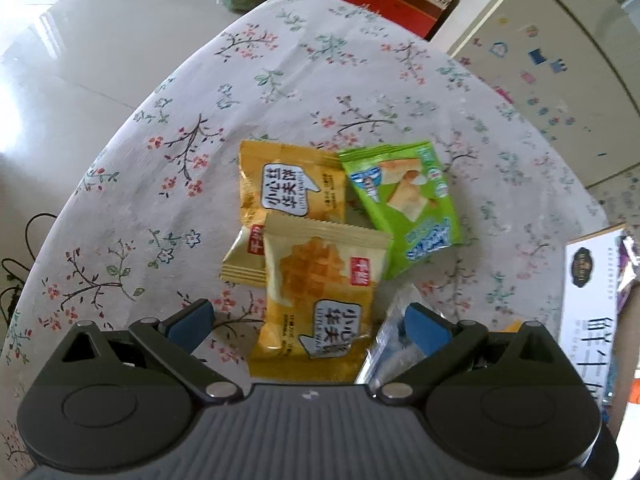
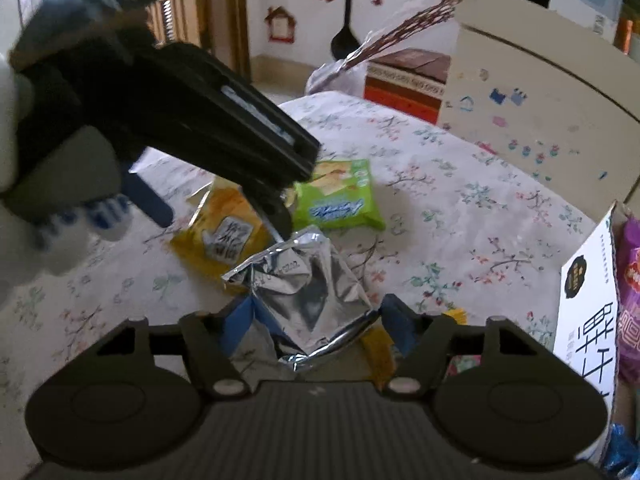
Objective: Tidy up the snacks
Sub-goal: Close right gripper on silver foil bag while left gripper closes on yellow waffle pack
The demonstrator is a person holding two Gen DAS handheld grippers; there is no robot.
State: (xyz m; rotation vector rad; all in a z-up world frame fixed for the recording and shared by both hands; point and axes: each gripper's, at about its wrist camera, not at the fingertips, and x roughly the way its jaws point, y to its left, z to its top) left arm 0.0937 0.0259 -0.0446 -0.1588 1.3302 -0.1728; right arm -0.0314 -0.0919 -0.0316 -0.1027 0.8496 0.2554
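Tabletop [image 1: 132, 184]: the floral cloth carries everything I am sorting; it is the biggest thing in both wrist views.

Box [image 2: 588, 304]: a white printed carton stands at my right edge with purple packets already in it; I take it as the place for the snacks.

Silver packet [image 2: 304, 280]: crinkled foil, lying straight ahead of my right hand-held gripper [image 2: 316, 316], its long axis running away from me along the fingers. Its near end sits between the blue pads, and they appear to press its sides, so I judge it pinched.

Yellow packets [image 1: 320, 292]: two waffle packs overlap. The nearer one lies directly in front of my left hand-held gripper [image 1: 308, 320], long axis pointing away from me and its near end between the fingers.

Green packet [image 1: 404, 200]: beyond the yellow ones, to their right, tilted.

Left hand-held gripper: spread wide, pads clear of the yellow pack on both sides.

Nearer hand: left for yellow, right for silver.
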